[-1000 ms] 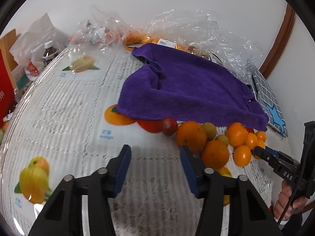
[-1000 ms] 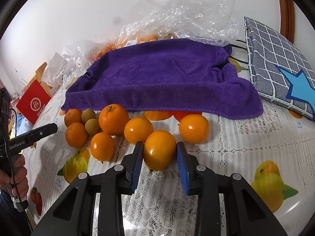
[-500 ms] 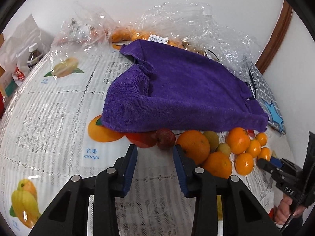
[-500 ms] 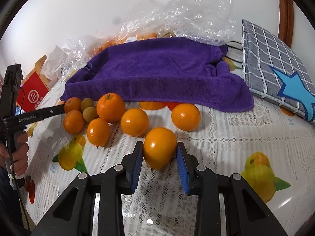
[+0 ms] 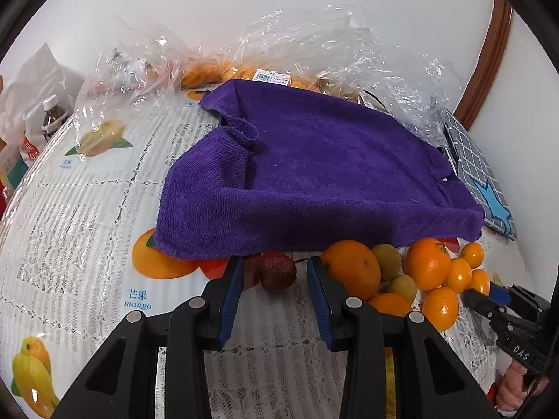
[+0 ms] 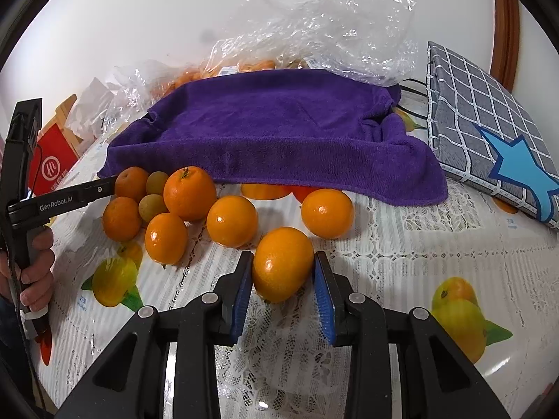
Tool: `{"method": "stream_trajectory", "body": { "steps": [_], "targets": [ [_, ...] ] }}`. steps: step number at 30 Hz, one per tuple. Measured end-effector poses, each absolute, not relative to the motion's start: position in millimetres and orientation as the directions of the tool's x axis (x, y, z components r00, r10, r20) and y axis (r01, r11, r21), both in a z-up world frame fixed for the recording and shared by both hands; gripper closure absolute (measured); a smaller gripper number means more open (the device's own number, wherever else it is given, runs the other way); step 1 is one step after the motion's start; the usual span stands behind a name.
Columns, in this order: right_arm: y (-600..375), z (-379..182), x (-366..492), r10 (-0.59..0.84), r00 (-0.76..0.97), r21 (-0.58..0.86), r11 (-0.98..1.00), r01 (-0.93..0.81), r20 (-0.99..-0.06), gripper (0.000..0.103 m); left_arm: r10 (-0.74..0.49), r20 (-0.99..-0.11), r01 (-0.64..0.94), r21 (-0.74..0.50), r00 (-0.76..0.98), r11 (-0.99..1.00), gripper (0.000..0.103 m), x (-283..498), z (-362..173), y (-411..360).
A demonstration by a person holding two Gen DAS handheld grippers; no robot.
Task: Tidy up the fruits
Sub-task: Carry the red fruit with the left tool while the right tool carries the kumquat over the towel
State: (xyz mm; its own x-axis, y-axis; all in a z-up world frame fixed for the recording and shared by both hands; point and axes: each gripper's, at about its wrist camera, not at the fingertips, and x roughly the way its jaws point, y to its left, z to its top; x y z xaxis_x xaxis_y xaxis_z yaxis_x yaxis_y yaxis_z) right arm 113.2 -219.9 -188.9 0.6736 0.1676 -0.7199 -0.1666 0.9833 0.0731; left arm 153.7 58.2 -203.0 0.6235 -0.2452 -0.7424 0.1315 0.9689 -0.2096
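Now my right gripper (image 6: 283,279) clamps an orange (image 6: 282,263) (seemingly just off the bench (image 6: 401,251)); my left gripper (image 5: 274,279), open and empty, brackets the small red fruit (image 5: 277,271) dead ahead by the purple towel (image 5: 314,181).

Left wrist view looked low and close along its fingers toward the purple towel (image 5: 314,174), right wrist view faced it from the other side, both shared the orange pile (image 6: 188,193).

Purple towel (image 5: 314,181) overhangs fruit pile (image 6: 167,202); bare tablecloth (image 5: 87,230) left.
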Motion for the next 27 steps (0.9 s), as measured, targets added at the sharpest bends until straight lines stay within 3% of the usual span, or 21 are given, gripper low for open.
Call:
{"method": "stream_trajectory", "body": {
  "steps": [6, 27],
  "targets": [
    [-219, -186, 110, 0.157, 0.676, 0.056, 0.984, -0.169, -0.72, 0.069, -0.234, -0.743, 0.13, -0.196, 0.628, 0.972, 0.08, 152, -201, 57],
    [-238, -128, 94, 0.146, 0.732, 0.103, 0.989, -0.103, -0.666, 0.069, -0.215, -0.715, 0.038, -0.255, 0.665, 0.966, 0.08, 121, -146, 84]
  ]
}}
